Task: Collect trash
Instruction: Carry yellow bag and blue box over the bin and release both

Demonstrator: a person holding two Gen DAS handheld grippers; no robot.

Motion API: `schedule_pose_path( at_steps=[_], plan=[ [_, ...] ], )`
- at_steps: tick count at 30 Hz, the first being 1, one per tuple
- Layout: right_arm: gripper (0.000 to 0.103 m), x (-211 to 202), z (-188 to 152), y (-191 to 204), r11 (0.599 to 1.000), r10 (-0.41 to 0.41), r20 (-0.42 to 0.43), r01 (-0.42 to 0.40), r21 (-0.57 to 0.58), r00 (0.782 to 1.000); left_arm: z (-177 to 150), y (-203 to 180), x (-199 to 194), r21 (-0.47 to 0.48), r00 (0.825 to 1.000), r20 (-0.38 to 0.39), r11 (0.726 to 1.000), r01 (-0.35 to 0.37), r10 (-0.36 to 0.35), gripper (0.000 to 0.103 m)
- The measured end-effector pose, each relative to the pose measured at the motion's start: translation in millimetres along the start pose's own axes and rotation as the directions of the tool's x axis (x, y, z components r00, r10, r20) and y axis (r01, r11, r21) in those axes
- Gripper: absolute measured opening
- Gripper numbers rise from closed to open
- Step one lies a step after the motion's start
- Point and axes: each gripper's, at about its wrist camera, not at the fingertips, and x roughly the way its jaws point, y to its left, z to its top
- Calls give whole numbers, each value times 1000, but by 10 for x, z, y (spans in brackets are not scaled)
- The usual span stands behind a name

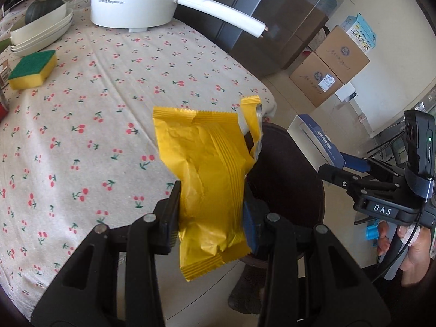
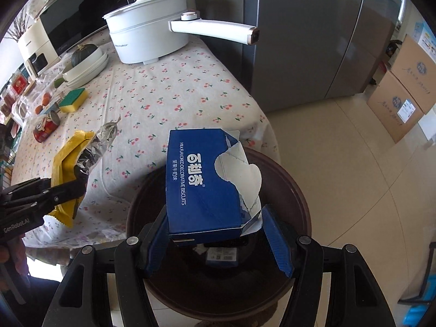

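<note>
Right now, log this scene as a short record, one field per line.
left gripper: shut on yellow wrapper
right gripper: shut on torn blue biscuit box
bin: dark, round, on the floor beside the table, under the box
in bin: a small blue item, unclear
table: cherry-print cloth
left on table: sponge, white pot, red can

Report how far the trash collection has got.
Done: at least one piece of packaging already lies in the brown bin. In hand: the left claw grips a yellow wrapper; the right claw holds a torn blue biscuit box over the bin. Left: drop both in; a red can lying on the table may be trash too.
</note>
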Motion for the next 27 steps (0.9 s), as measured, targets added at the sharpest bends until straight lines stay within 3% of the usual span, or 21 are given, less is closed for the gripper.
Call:
schedule_pose_path(
  at_steps=[7,9,10,11,13,18,21,27],
  plan=[
    [67,-24,-171,-234,999,-24,-19,24,29,1000,-22,-215,291,52,997,-42,996,69,-67,42],
    [67,-35,-203,-292,999,-27,-23,28,36,999,-23,-257,332,47,989,-72,990,130,-126,47],
    [67,-38,-211,-317,999,-28,-24,29,40,999,-24,-270,336,45,989,-77,990,133,-129,54],
    [67,-40,-225,-339,999,-29,-26,30,44,999,-23,-282,321,49,990,-70,991,122,-119,67],
    [67,-43,-240,-371,998,-30,-28,31,47,999,-11,-312,262,63,995,-41,994,93,-91,79],
    [67,-42,-240,-369,999,-26,-30,27,42,999,19,-331,117,122,1000,5,992,-13,13,84],
    [67,-40,-233,-339,999,-23,-28,24,36,999,33,-299,58,151,996,27,985,-88,85,97],
    [78,-31,-225,-274,1000,-1,-29,2,28,1000,49,-103,-55,123,991,47,983,-134,129,99]
  ],
)
